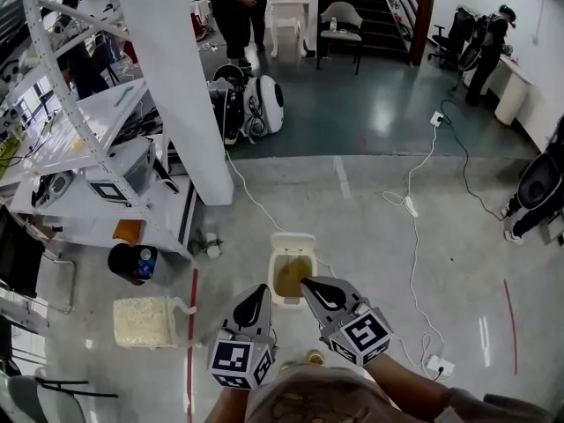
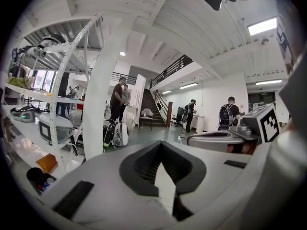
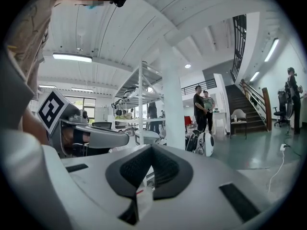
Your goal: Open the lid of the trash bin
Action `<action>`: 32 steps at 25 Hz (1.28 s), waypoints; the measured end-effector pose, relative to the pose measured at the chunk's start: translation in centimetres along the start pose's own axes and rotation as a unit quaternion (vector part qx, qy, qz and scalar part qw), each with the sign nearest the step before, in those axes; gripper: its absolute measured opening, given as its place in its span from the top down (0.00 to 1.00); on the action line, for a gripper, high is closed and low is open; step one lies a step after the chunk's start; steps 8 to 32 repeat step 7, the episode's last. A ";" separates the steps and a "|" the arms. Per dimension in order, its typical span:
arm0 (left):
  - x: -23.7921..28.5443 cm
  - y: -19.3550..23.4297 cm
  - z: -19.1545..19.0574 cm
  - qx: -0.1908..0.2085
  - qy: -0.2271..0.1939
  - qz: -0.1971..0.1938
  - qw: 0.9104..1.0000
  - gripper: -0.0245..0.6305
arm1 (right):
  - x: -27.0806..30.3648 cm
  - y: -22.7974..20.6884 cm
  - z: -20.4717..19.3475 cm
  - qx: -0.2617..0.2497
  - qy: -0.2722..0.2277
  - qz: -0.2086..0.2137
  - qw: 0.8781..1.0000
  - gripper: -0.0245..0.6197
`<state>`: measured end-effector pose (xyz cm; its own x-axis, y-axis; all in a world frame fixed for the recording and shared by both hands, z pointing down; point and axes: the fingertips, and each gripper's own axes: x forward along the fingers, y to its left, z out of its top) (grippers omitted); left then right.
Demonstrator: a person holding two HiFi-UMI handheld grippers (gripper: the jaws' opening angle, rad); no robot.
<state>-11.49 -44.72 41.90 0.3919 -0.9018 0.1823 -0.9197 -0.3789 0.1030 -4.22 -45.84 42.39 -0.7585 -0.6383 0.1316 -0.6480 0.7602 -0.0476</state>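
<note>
The floor (image 1: 379,236) spreads out below me. On it the white trash bin (image 1: 273,277) stands just ahead of both my tools, its long side running away from me. Its mouth shows yellowish-brown, and the white flap at the far edge, which I take for the lid (image 1: 293,240), seems already up. My right gripper (image 1: 307,283) is nearer, tip over the bin's near right corner. My left gripper (image 1: 261,289) is just beside its left wall. Both pairs of jaws are closed on nothing and aim out across the room, not down.
</note>
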 end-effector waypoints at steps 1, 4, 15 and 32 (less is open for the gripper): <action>0.0 -0.1 0.0 0.000 0.000 0.000 1.000 0.96 | -0.1 0.0 -0.1 -0.001 0.001 0.002 1.000 0.91; 0.2 -0.6 0.1 0.001 0.000 0.001 1.000 0.96 | -0.5 -0.3 -0.2 -0.001 0.002 0.005 1.000 0.91; 0.4 -1.2 0.1 0.004 0.001 0.002 1.000 0.96 | -0.8 -0.6 -0.3 0.001 0.001 0.007 1.000 0.91; 0.4 -1.2 0.1 0.004 0.001 0.002 1.000 0.96 | -0.8 -0.6 -0.3 0.001 0.001 0.007 1.000 0.91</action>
